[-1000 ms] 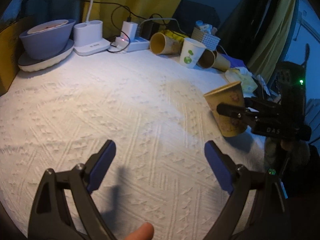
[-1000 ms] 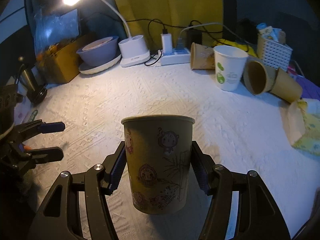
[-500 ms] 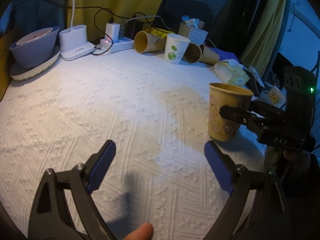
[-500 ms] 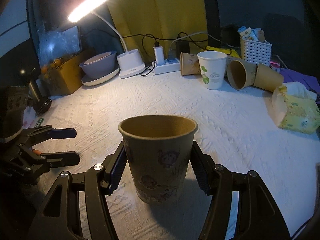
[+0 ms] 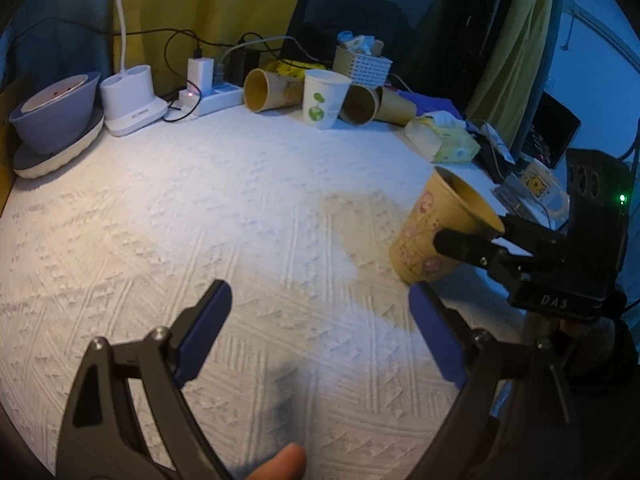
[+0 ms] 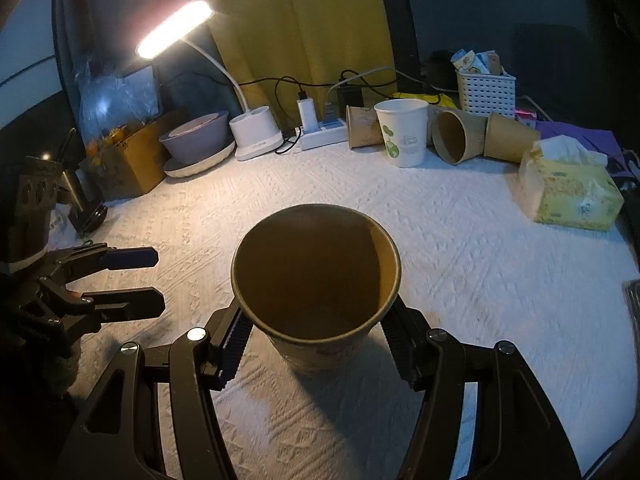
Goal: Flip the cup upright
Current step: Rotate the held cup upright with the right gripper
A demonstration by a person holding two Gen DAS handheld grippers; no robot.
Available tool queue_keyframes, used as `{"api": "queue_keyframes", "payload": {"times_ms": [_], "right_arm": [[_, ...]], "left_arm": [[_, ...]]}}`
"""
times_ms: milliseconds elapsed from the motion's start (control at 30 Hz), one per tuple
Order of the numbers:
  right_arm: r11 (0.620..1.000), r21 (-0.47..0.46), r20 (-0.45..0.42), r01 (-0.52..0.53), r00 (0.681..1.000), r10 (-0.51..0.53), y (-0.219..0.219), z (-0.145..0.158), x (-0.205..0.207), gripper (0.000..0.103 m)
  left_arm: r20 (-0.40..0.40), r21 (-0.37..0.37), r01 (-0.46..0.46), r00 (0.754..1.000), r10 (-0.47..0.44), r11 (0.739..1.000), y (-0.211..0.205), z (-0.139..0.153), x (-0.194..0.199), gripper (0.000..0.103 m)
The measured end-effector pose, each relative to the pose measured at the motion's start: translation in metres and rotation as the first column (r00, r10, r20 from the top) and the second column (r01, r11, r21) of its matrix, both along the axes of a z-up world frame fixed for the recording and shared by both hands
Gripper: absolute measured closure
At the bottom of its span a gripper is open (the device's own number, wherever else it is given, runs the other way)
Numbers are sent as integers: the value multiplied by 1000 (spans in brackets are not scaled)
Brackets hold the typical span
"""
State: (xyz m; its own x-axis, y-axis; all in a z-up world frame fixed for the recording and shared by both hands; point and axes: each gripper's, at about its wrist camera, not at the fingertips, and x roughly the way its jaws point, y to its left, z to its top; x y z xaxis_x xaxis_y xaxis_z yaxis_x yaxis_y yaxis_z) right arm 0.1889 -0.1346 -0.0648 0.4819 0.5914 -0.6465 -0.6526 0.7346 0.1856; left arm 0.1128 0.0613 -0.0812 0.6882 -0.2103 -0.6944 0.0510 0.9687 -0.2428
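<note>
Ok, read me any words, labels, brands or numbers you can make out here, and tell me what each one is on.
"DAS": white letters on the black body of the right gripper, seen from the left wrist view.
White cup: green print with small text under it, too small to read.
Brown cup held in the right gripper: cartoon figures only, no readable words.
Tissue pack: printing too blurred to read.
Cardboard box: dark marks, unreadable.

Left claw [image 5: 316, 328] spread wide over white tablecloth [image 5: 200, 220], right claw [image 5: 472, 244] gripping tilted brown cup [image 5: 424, 232]
</note>
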Motion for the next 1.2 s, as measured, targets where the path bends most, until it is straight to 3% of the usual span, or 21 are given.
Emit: {"api": "queue_keyframes", "payload": {"times_ms": [867,1200], "right_arm": [[995,-43,78,95,993,-91,-15,-5,-40,36],[992,-78,111,100,990,-91,0,3,-32,36]], "left_arm": [[41,41,71,997,-73,997,-28,10,-31,12],[54,31,58,997,-60,998,-21,13,-36,12]]}}
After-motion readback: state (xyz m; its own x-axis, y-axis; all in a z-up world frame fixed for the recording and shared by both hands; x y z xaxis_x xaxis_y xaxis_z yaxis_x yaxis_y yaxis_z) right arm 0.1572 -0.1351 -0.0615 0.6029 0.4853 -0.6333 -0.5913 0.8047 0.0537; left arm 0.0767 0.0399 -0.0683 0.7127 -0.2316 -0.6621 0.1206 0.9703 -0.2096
